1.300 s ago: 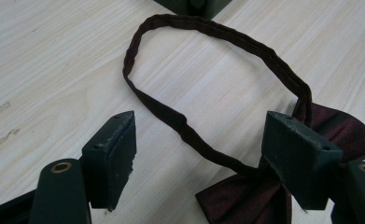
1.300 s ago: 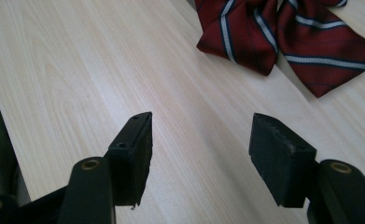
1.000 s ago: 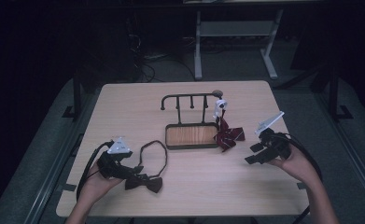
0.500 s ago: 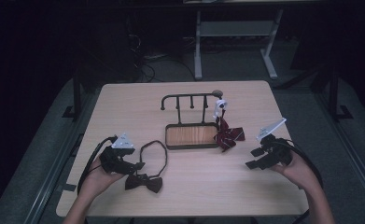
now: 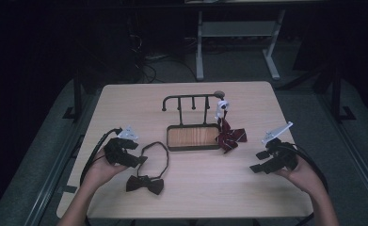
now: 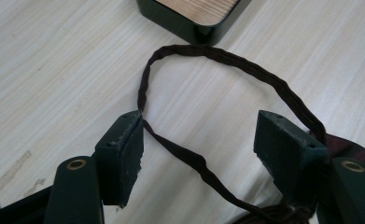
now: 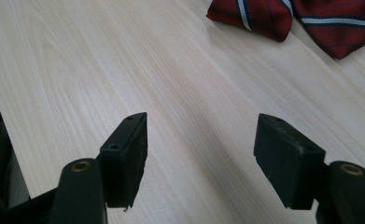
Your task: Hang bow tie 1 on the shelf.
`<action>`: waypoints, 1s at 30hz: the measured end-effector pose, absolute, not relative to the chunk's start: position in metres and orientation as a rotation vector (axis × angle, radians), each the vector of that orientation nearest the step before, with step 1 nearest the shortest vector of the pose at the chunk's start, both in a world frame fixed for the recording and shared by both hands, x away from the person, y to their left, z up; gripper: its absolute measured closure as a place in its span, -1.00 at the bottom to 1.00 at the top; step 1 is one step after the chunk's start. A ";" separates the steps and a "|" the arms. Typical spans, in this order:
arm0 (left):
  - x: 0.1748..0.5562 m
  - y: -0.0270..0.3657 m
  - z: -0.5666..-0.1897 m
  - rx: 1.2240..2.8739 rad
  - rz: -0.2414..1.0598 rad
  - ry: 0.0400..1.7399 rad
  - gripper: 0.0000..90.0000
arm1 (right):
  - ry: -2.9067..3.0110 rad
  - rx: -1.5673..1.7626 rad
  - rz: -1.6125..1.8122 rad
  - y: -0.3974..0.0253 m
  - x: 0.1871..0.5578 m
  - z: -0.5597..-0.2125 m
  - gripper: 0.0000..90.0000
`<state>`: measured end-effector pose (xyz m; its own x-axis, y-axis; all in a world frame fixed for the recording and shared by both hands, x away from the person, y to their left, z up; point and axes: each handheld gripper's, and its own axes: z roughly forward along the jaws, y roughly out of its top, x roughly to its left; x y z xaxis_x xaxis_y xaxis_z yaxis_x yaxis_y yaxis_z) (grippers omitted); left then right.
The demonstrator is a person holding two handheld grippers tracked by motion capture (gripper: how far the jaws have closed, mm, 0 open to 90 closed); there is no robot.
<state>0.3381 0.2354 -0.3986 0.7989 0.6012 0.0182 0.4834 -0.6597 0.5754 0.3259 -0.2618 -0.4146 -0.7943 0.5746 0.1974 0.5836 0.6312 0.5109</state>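
Note:
A dark bow tie (image 5: 145, 184) lies on the table's front left, its thin strap (image 5: 157, 151) looped toward the rack. My left gripper (image 5: 140, 160) is open just left of that loop. In the left gripper view the strap (image 6: 189, 161) runs across the gap between the spread jaws of the left gripper (image 6: 199, 140), low over the wood. A red striped bow tie (image 5: 229, 134) hangs from a white clip at the rack's right end. My right gripper (image 5: 259, 162) is open over bare table, right of it. In the right gripper view the red tie (image 7: 306, 18) lies ahead of the right gripper (image 7: 201, 140).
A black rack with a hook bar (image 5: 191, 98) and a wood-bottomed tray (image 5: 171, 147) stands mid-table; its corner (image 6: 194, 25) is just beyond the strap loop. The table's edge (image 7: 5, 135) lies to the left of the right gripper. A metal stand (image 5: 238, 33) sits behind the table.
My right gripper has come down and back toward the near edge. My left gripper has edged forward to the strap loop. Both ties lie as before.

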 end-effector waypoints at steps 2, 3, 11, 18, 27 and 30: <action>0.341 0.235 -0.399 2.425 0.275 0.804 -0.23 | -2.828 -1.005 -0.892 -0.262 0.326 -0.415 -0.23; 0.343 0.235 -0.399 2.431 0.272 0.809 -0.22 | -2.828 -1.004 -0.892 -0.263 0.326 -0.415 -0.24; 0.358 0.231 -0.399 2.467 0.258 0.819 -0.13 | -2.827 -1.007 -0.898 -0.263 0.324 -0.414 -0.24; 0.369 0.225 -0.395 2.497 0.256 0.822 -0.09 | -2.834 -1.003 -0.892 -0.263 0.324 -0.413 -0.24; 0.380 0.219 -0.399 2.535 0.240 0.817 -0.03 | -2.840 -1.004 -0.894 -0.264 0.323 -0.413 -0.24; 0.385 0.218 -0.401 2.550 0.224 0.822 0.00 | -2.841 -1.003 -0.895 -0.264 0.323 -0.412 -0.24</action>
<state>0.3847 0.2181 -0.4008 0.8093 0.5871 0.0164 0.5143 -0.7218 0.4632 0.3230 -0.2639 -0.4123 -0.7962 0.5774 0.1807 0.5768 0.6342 0.5149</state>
